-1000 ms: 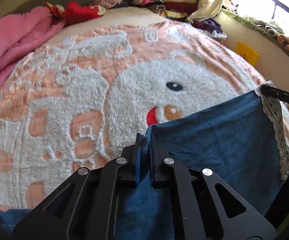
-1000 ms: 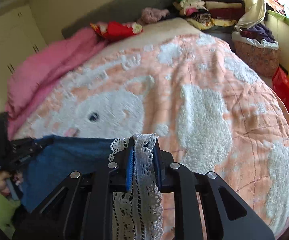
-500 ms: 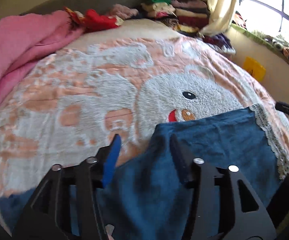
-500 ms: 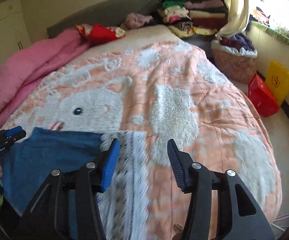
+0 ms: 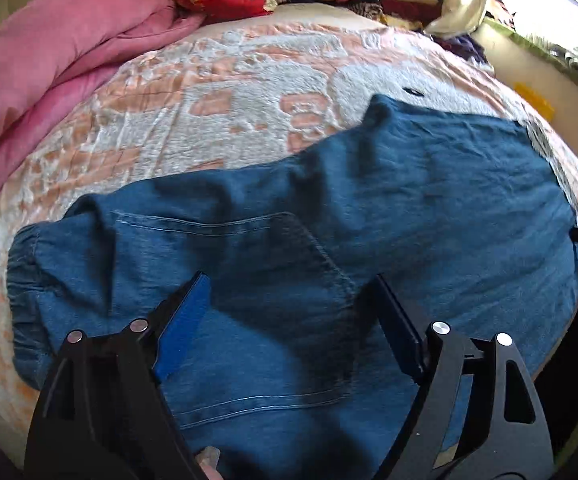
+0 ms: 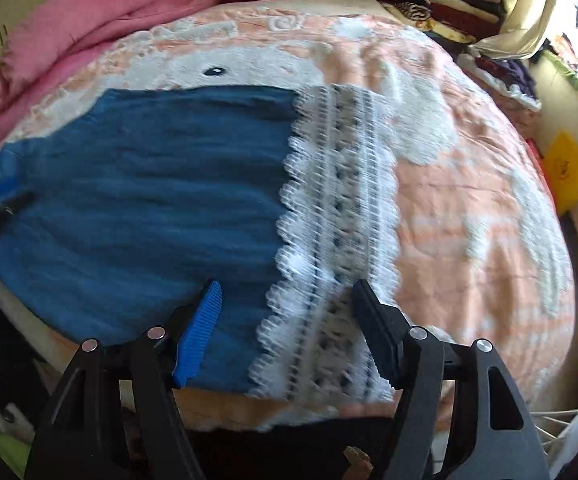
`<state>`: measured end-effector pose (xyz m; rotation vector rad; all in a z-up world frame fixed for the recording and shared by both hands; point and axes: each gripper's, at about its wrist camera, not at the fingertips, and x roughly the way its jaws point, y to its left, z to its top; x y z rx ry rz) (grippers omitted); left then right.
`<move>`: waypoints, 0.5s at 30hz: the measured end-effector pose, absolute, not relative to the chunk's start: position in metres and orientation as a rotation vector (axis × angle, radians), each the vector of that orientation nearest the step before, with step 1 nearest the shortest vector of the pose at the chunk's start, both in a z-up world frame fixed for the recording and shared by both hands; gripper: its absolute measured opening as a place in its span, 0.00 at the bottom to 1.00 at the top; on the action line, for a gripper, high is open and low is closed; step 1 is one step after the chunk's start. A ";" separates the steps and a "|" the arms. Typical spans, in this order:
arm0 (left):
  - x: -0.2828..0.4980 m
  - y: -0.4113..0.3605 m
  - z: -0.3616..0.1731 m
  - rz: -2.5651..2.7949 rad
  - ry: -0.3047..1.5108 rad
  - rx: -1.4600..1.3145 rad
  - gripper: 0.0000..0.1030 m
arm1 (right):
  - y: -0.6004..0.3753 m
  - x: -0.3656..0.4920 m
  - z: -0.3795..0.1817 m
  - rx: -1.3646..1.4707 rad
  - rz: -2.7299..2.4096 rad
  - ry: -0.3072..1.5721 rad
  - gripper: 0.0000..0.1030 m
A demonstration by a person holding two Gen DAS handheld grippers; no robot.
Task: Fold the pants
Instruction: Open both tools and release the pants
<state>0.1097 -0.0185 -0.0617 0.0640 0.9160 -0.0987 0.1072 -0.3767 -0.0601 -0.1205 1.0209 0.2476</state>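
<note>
Left cam shows pants point(image 5: 369, 208) w/ back pocket point(image 5: 257, 280); right cam shows lace hem point(image 6: 337, 216). Both grippers' jaws just opened wide, gripping nothing.

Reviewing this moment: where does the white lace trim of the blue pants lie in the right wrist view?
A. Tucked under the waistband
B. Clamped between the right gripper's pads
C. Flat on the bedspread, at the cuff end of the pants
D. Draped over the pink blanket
C: the lace trim lies flat on the bedspread at the end of the pants, and the right gripper stands open above it.
</note>
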 end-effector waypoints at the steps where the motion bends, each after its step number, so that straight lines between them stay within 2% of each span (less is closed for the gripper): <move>1: 0.111 -0.015 -0.062 -0.099 0.916 0.044 0.72 | -0.380 0.107 -0.060 -0.101 0.249 1.021 0.65; 8: 0.096 -0.024 -0.035 -0.129 0.878 0.008 0.72 | -0.371 0.083 -0.036 -0.054 0.300 0.936 0.65; 15: 0.064 -0.065 -0.042 -0.239 0.908 0.134 0.83 | -0.337 0.063 -0.039 -0.059 0.345 0.970 0.65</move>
